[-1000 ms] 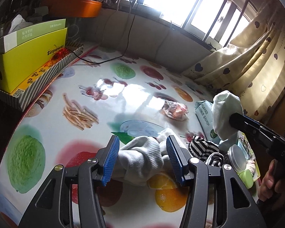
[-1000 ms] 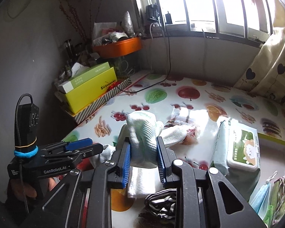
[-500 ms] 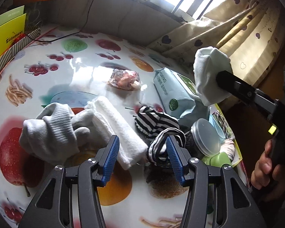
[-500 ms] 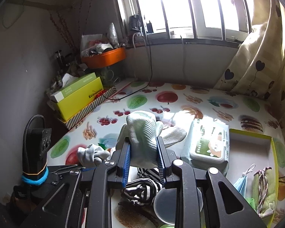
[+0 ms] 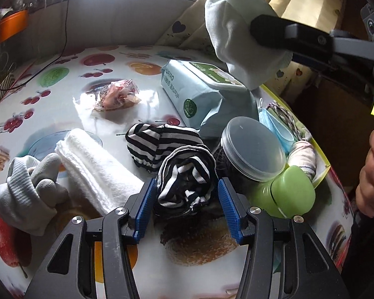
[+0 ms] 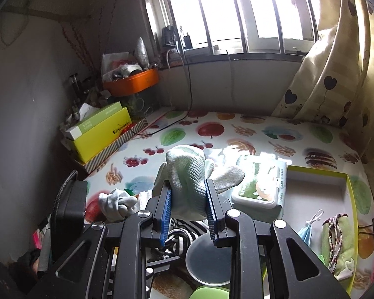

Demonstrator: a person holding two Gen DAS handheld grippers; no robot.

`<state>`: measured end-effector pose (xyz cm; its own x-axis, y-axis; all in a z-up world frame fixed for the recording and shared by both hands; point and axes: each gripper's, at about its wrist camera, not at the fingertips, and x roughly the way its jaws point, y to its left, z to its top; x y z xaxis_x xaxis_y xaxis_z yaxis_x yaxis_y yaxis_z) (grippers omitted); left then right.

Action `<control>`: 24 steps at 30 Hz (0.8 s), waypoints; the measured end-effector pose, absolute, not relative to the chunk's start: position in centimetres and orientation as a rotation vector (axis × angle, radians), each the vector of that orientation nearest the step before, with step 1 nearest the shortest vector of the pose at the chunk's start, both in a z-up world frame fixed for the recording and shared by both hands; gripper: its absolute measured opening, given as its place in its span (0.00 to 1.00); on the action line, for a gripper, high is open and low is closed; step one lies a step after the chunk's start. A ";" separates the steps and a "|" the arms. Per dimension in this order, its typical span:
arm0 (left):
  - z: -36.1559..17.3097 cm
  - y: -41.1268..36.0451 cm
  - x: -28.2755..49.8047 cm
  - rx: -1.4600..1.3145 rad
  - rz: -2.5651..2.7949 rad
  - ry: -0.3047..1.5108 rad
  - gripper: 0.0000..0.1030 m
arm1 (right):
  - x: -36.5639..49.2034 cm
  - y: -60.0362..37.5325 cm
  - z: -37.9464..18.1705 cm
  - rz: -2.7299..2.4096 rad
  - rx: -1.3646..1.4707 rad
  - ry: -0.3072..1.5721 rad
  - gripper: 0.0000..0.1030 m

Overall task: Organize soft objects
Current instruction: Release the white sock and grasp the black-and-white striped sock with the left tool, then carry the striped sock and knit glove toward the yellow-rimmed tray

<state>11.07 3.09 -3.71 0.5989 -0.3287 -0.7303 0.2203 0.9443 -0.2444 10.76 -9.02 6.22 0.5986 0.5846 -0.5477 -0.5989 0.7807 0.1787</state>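
My left gripper (image 5: pixel 187 199) is open, low over the fruit-print table, with a rolled black-and-white striped cloth (image 5: pixel 184 182) between its blue pads. A second striped piece (image 5: pixel 152 144) lies just beyond. To the left lie a folded white towel (image 5: pixel 92 172) and a grey glove (image 5: pixel 27 194). My right gripper (image 6: pixel 188 189) is shut on a pale green glove (image 6: pixel 187 174), held in the air above the wipes pack (image 6: pixel 259 184). In the left wrist view that pale green glove (image 5: pixel 234 39) hangs at the top right, the right gripper (image 5: pixel 259 28) clamped on it.
A yellow-rimmed box (image 6: pixel 316 189) at the right holds a face mask (image 6: pixel 308 229) and a green drawstring pouch (image 6: pixel 336 244). A clear-lidded jar (image 5: pixel 251 147) and a green container (image 5: pixel 291 194) crowd the striped cloth. A snack packet (image 5: pixel 117 94) lies mid-table. Yellow cartons (image 6: pixel 99 134) stand far left.
My left gripper has swept right, from the grey glove past the white towel to the striped cloth, still open. My right gripper has carried the pale green glove up and rightward, over the wipes pack.
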 end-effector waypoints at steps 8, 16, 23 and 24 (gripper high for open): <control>-4.6 1.3 11.1 -0.029 -0.294 0.887 0.51 | 10.4 -9.8 6.3 0.681 -0.011 0.619 0.23; -4.6 1.0 10.6 -0.012 -0.279 0.883 0.24 | 9.7 -10.9 6.5 0.670 0.001 0.611 0.23; -3.0 1.5 8.5 -0.053 -0.273 0.834 0.21 | 8.3 -12.0 7.1 0.661 0.003 0.591 0.23; -2.6 1.6 8.1 -0.061 -0.270 0.822 0.21 | 8.0 -12.3 7.2 0.659 0.004 0.587 0.23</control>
<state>8.12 1.62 -2.58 0.6485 -0.2606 -0.7152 0.2137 0.9641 -0.1576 8.01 -12.26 7.20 0.6353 0.5776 -0.5126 -0.5753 0.7968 0.1848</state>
